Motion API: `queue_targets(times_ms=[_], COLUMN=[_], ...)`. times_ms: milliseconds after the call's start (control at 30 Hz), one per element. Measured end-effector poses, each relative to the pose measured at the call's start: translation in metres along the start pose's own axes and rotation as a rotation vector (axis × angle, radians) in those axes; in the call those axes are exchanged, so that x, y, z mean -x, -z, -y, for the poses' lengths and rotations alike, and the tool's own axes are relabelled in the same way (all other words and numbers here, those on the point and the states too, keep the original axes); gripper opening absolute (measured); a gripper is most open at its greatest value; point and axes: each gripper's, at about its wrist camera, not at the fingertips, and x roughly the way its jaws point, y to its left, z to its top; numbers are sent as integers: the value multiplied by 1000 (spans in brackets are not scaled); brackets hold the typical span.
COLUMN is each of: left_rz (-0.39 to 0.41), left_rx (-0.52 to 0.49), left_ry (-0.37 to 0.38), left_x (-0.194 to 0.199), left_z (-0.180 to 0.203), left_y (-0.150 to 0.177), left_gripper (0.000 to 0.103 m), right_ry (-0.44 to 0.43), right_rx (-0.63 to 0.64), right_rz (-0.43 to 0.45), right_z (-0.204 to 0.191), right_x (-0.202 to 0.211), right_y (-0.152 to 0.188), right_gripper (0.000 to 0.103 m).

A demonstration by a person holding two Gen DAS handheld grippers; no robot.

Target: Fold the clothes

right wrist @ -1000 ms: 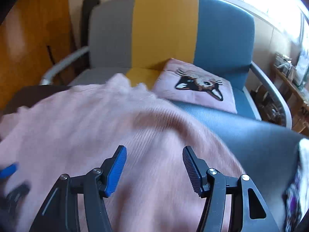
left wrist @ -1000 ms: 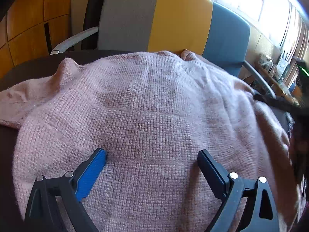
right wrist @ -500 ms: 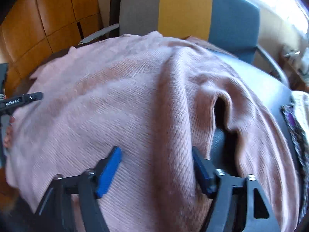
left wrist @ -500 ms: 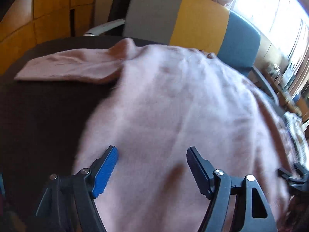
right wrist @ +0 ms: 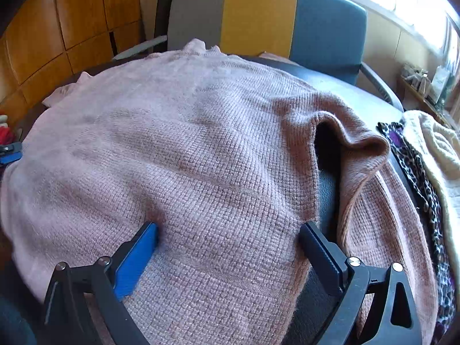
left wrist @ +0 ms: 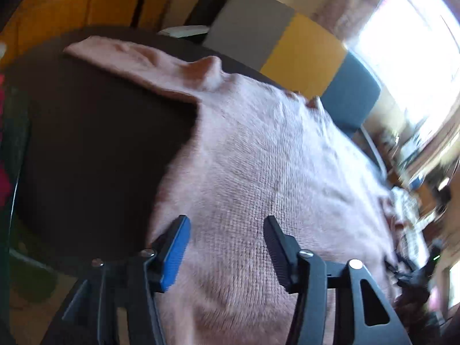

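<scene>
Pink sweater (right wrist: 201, 149) sprawled on dark table (left wrist: 95, 155), left hand-held gripper (left wrist: 227, 247) jaws apart and just been closing, right hand-held gripper (right wrist: 228, 247) spread wide after opening, knit between both but unpinched, hem cut off, left view blurry

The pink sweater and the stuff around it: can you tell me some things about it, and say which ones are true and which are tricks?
1. The sweater is pink and knitted. True.
2. The sweater is already folded into a small neat square. False: it lies spread out over the dark table, with one sleeve stretched out to the side.
3. The chair behind the table is grey, yellow and blue. True.
4. The right gripper is shut tight. False: its jaws stand wide apart over the sweater.
5. A leopard-print cloth lies beside the sweater. True.
</scene>
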Motion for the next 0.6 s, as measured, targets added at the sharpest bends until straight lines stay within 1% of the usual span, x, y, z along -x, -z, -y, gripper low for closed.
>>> queue_targets(times_ms=[67,100,133,200,233,300,333,433,467,533,600], left_rz=[36,54,70,91,96,106,107,102,95,91,80], left_rx=[-14,-21,-29,-61,-91,-148,-159,-182,-187,-184,-173], left_ry=[-34,-50,-65,-76,-103,-156,-173,-220,-239,-269,-303], left_x=[7,11,14,12,6,-6,-16,-43,-56,-76,-92], left_z=[4,6,8,18,25,38,41,49,50,48,40], left_y=[-12,-17,-24,-42,-52,-74,-87,-123,-139,-165,-184], left_gripper=[52,52,52,53,53,53,53,53,53,53,53], right_ry=[16,42,62,63,44,23,14,0,4,15,28], right_rx=[-4,-10,-16,-34,-44,-39,-35,-4,3,16,10], right_rz=[-33,-47,-39,7,41,78,95,102,103,104,105], right_z=[1,-1,-3,-8,-13,-26,-33,-54,-58,-65,-64], right_x=[0,2,5,11,14,10,8,-16,-24,-40,-56], right_y=[-6,-12,-17,-30,-40,-57,-65,-88,-94,-104,-115], right_gripper=[100,100,100,100,100,100,100,100,100,100,100])
